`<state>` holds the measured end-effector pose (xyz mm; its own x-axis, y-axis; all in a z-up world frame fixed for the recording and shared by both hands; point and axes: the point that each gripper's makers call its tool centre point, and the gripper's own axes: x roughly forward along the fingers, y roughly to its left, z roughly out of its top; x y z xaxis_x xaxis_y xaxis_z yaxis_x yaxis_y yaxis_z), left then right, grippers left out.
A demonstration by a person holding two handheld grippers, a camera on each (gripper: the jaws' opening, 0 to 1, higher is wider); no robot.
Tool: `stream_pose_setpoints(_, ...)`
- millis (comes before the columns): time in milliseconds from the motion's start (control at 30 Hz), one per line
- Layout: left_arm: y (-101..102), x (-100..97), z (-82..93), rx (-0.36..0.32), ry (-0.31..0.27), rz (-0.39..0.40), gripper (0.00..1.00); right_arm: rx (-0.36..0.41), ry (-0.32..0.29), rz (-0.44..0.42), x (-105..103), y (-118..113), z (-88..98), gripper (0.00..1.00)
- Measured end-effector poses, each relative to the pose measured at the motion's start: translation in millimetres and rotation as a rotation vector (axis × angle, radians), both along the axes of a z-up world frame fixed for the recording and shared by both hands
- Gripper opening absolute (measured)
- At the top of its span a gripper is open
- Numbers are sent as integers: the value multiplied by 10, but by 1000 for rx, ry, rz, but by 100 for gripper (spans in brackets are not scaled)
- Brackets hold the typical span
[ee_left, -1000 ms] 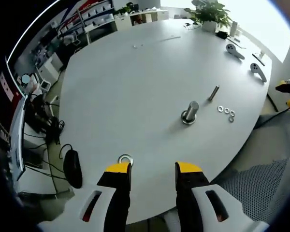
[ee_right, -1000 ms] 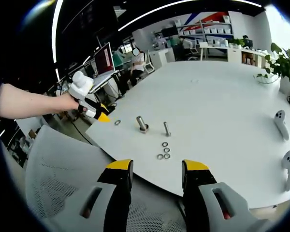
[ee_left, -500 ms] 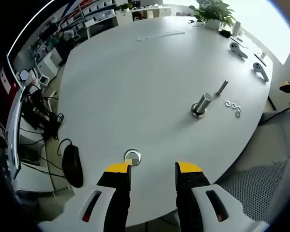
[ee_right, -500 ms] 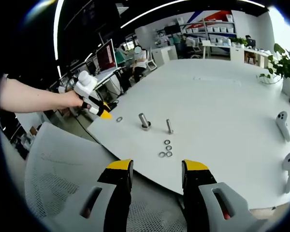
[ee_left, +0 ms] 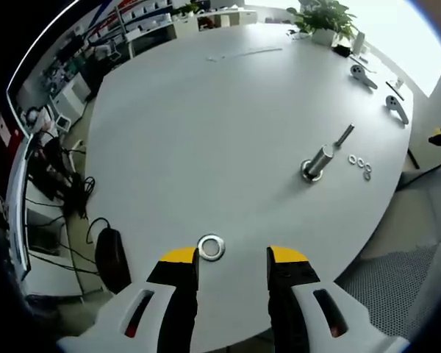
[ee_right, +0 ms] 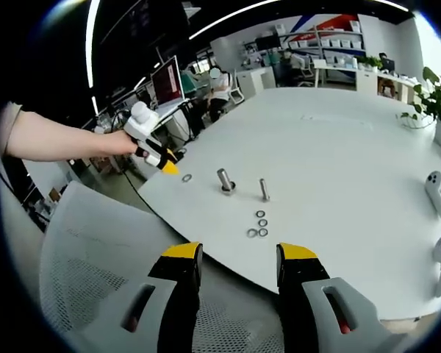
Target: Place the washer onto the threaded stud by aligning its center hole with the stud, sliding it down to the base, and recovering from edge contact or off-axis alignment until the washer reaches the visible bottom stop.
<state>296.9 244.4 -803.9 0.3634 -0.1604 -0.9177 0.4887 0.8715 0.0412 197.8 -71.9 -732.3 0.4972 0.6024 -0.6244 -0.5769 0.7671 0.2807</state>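
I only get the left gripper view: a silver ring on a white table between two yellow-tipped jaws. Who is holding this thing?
Observer: The right gripper view shows a person's bare forearm holding the white left gripper.
Operator: And the other gripper?
Observer: The right gripper hangs beyond the white round table's edge, above a grey mesh chair, jaws open and empty.
Operator: Is the ring lifted?
Observer: No; from the side the flat silver washer lies on the table, just ahead of the left gripper's tips.

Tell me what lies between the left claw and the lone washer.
Only bare white table: in the left gripper view the washer lies just ahead of the open left claw.
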Motion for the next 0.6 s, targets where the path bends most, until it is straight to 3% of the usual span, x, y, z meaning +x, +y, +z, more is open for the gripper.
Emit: stream_pose_setpoints(600, -33, 151, -149, -19, 32, -21, 36, -5, 9, -20, 16, -29, -17, 43)
